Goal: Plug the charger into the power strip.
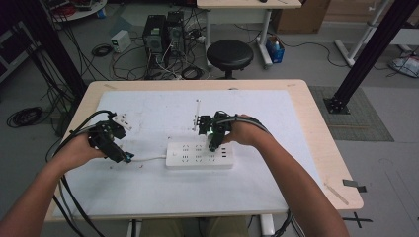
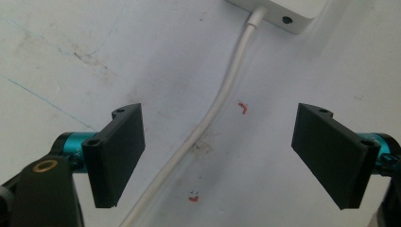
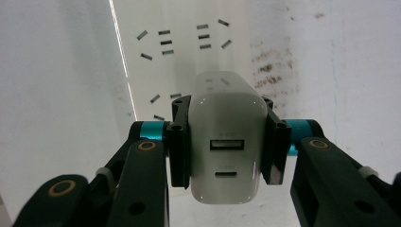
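Right gripper (image 3: 226, 146) jaws clamped on glossy white USB charger block (image 3: 226, 142), held over white multi-socket power strip (image 1: 199, 154) on table (image 1: 316, 148). Left gripper (image 2: 222, 156) jaws wide apart, straddling strip's white cord (image 2: 213, 113), not pinching. Risk imo: strip unbraced, could skid or prongs miss slots when pushed.

Left gripper (image 2: 217, 156) held over the white table surface (image 2: 118, 56), jaws spread wide apart with nothing between the pads. White cable (image 2: 222, 101) lying on the surface, running through the gap from near left up to far right and untouched by either jaw. Cable joined to the corner of a white power strip (image 2: 283, 12) at the far edge. Small red marks (image 2: 242, 107) just right of the cable; faint blue lines and grey smudges at far left.
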Demonstrator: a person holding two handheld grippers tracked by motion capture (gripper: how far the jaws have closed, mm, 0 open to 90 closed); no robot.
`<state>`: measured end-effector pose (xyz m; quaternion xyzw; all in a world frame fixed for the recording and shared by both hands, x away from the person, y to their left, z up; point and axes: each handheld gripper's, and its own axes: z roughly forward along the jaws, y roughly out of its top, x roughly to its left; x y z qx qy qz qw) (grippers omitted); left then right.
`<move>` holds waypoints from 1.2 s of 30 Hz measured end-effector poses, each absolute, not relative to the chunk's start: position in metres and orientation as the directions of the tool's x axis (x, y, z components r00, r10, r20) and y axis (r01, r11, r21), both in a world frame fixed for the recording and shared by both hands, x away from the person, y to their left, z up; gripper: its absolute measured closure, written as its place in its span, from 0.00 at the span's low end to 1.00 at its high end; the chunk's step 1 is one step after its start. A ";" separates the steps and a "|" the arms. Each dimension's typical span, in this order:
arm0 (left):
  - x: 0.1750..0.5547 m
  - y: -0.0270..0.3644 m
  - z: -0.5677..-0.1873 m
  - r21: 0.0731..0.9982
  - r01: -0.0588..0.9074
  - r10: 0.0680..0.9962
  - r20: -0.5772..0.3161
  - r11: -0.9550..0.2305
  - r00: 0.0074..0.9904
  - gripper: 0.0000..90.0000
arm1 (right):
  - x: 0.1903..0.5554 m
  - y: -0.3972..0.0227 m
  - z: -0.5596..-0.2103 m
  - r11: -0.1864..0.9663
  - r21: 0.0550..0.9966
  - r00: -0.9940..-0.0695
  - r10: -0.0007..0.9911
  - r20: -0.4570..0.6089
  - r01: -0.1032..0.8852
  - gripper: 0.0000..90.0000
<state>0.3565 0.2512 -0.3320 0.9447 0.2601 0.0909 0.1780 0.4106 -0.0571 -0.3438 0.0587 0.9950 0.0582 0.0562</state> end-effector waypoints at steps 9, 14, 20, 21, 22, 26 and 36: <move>0.356 0.257 -0.337 0.398 0.475 0.542 0.070 -0.785 0.837 0.20 | 0.410 -0.046 -0.354 0.993 0.038 -0.984 -0.107 -0.139 -0.114 0.69; 0.357 0.257 -0.339 0.381 0.464 0.526 0.072 -0.799 0.847 0.20 | 0.415 -0.040 -0.354 1.000 0.027 -0.994 0.003 -0.107 0.000 0.69; 0.358 0.258 -0.342 0.379 0.471 0.531 0.066 -0.796 0.845 0.20 | 0.415 -0.036 -0.362 1.000 -0.013 -0.994 0.021 -0.103 0.022 0.69; 0.358 0.258 -0.343 0.384 0.474 0.535 0.062 -0.792 0.843 0.20 | 0.416 -0.036 -0.362 1.000 -0.013 -0.995 0.022 -0.097 0.024 0.69; 0.359 0.258 -0.342 0.377 0.472 0.531 0.066 -0.797 0.844 0.20 | 0.417 -0.035 -0.362 0.999 -0.016 -0.995 0.033 -0.093 0.035 0.69; 0.361 0.256 -0.343 0.390 0.477 0.538 0.058 -0.788 0.841 0.20 | 0.419 -0.033 -0.362 0.999 -0.027 -0.997 0.020 -0.078 0.022 0.70; 0.362 0.258 -0.346 0.385 0.479 0.537 0.053 -0.789 0.842 0.20 | 0.419 -0.027 -0.364 0.998 -0.068 -0.997 0.011 -0.079 0.016 0.70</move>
